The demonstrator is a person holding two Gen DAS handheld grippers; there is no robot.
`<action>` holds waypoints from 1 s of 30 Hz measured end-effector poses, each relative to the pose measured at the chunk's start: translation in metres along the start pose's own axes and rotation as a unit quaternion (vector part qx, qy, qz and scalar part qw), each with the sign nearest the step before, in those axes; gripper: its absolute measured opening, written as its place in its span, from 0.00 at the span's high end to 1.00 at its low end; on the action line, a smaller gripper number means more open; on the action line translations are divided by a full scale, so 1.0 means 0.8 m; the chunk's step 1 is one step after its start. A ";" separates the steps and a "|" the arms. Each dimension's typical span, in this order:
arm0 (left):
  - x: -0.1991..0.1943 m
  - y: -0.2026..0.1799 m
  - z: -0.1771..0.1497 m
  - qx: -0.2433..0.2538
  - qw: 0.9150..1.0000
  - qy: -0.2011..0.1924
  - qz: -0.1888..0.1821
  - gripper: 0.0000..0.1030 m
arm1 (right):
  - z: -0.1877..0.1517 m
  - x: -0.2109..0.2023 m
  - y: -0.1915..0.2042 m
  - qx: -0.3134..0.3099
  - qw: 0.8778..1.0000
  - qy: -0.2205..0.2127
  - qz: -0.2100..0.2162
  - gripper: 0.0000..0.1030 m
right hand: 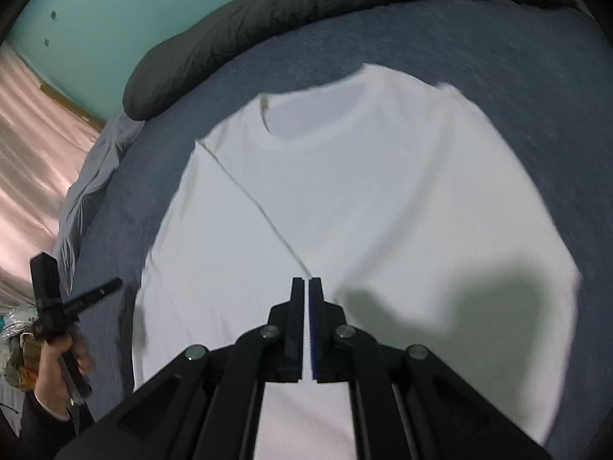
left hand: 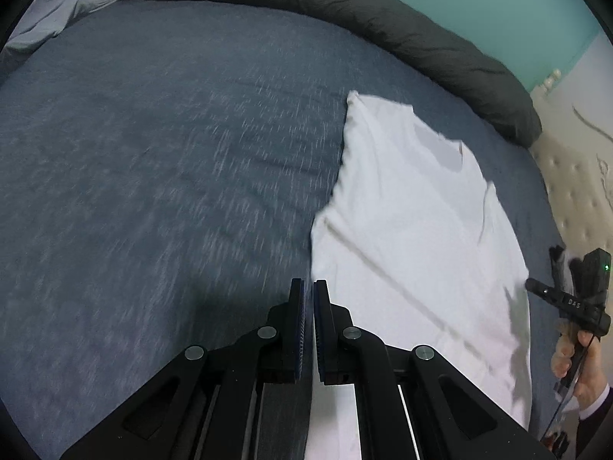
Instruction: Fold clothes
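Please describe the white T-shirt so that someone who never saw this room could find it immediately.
Look at the bed with the blue-grey sheet. Along its far edge lies a dark rolled duvet; just before it the white T-shirt lies spread flat, neck opening toward the duvet. It is the only white item there.

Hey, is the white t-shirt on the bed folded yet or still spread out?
Partly folded. The white t-shirt lies flat on the blue bed sheet, neckline showing, and one side appears turned inward along a diagonal edge; no sleeves stick out.

Teal wall behind blue bed
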State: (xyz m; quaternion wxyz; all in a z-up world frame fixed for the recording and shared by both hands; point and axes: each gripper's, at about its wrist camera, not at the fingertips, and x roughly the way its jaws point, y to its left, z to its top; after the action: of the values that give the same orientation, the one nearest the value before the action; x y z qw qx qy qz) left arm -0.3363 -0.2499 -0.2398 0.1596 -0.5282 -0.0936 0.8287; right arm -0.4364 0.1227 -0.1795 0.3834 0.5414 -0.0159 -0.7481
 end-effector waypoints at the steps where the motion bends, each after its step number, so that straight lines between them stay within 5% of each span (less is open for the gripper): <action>1: -0.004 0.000 -0.003 -0.001 1.000 0.006 0.000 0.95 | -0.013 -0.012 -0.004 0.001 1.000 0.002 -0.008 0.98; 6: -0.045 0.010 -0.050 -0.002 1.000 0.027 0.010 0.95 | -0.077 -0.068 -0.034 0.027 0.999 0.008 -0.018 0.95; 13: -0.079 0.009 -0.127 0.006 0.998 0.062 0.013 0.85 | -0.156 -0.114 -0.053 0.042 0.998 0.032 -0.037 0.58; 19: -0.096 -0.006 -0.186 0.035 0.995 0.095 0.017 0.63 | -0.204 -0.150 -0.060 0.057 0.997 0.041 -0.041 0.54; 30: -0.106 -0.012 -0.250 0.048 0.989 0.135 0.019 0.63 | -0.286 -0.192 -0.073 0.054 0.993 0.074 -0.069 0.52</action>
State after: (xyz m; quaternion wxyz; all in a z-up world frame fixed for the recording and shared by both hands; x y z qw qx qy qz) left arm -0.1200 -0.2744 -0.2498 0.1801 -0.6284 -0.0207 0.7564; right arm -0.2624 0.3440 -0.1770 0.3014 0.6148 0.0096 -0.7287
